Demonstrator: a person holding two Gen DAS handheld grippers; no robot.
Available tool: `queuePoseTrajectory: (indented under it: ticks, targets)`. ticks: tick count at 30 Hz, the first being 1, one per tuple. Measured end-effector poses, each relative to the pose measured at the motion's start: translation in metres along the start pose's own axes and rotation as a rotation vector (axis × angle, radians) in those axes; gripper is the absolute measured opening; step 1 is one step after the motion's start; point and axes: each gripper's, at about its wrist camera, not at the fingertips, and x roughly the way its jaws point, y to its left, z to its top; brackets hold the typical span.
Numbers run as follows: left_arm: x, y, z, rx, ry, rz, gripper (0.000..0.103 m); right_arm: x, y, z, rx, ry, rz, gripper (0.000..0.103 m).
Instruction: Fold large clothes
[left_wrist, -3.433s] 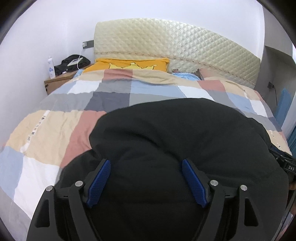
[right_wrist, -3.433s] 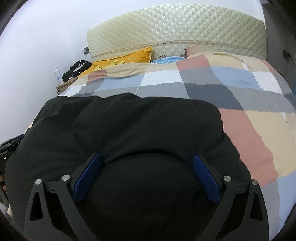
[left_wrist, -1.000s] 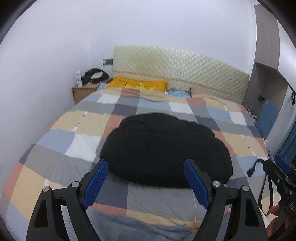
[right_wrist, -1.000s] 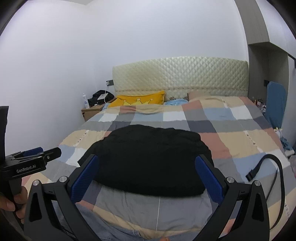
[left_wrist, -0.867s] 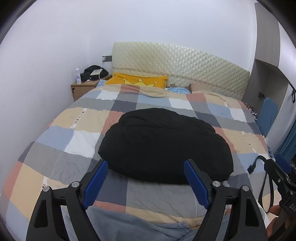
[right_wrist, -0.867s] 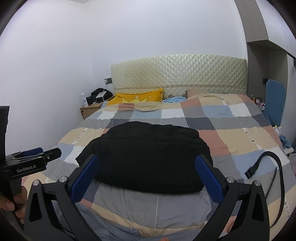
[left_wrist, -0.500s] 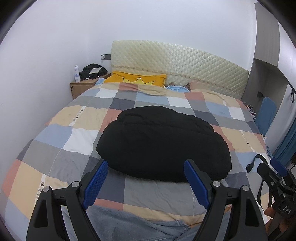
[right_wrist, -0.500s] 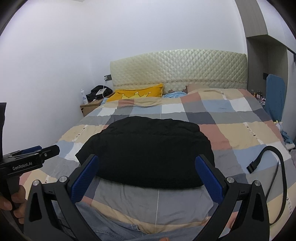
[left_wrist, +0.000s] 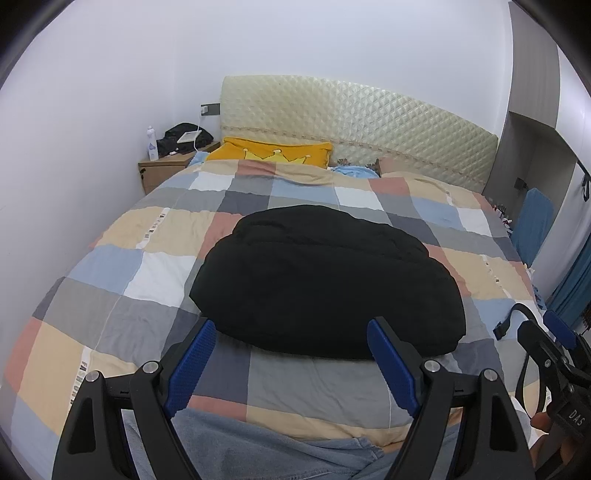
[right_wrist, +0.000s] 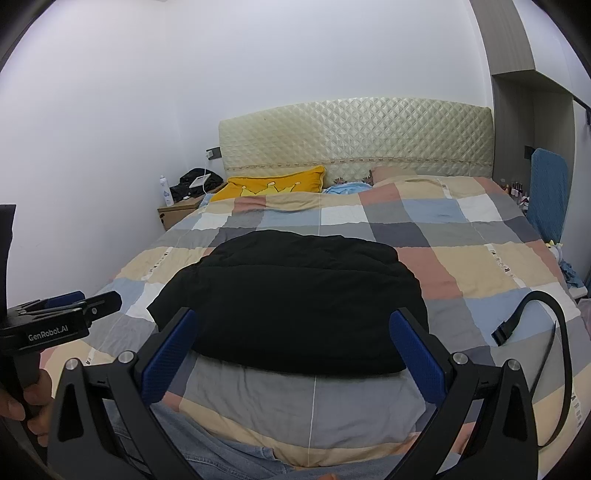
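One folded black garment (left_wrist: 325, 284) lies on one checked quilt (left_wrist: 122, 266).

Both grippers now sit back from the black garment (left_wrist: 325, 284), which filled each view a few seconds ago with the blue pads right over it. The left gripper (left_wrist: 291, 363) and right gripper (right_wrist: 295, 354) hang near the foot of the bed, jaws wide and empty. The whole folded bundle, the checked quilt (left_wrist: 110, 306) around it and a black strap (right_wrist: 532, 317) come into view.
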Motion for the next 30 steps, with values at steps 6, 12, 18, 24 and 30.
queuePoseTrajectory:
  ticks: [6,12,18,24,30]
  targets:
    - [0.0032,-0.0005,0.0022,-0.001,-0.004,-0.001,0.084,0.0024,0.0004,0.0035,-0.012,-0.014,-0.007,0.103]
    - [0.0047,-0.0019,0.0034,0.009,0.001,-0.007,0.084,0.0073,0.0005,0.0031,-0.013,-0.007,-0.019,0.103]
    - [0.0040,0.0016,0.0050,0.007,-0.004,-0.011,0.084,0.0058,0.0021,0.0031,-0.010,-0.004,-0.037,0.103]
    - [0.0039,0.0030,0.0041,0.007,-0.005,-0.023,0.084,0.0012,0.0050,0.0043,-0.012,-0.015,-0.048,0.103]
    - [0.0041,0.0050,0.0027,-0.006,0.006,-0.017,0.084,0.0042,0.0071,0.0026,-0.006,-0.002,-0.038,0.103]
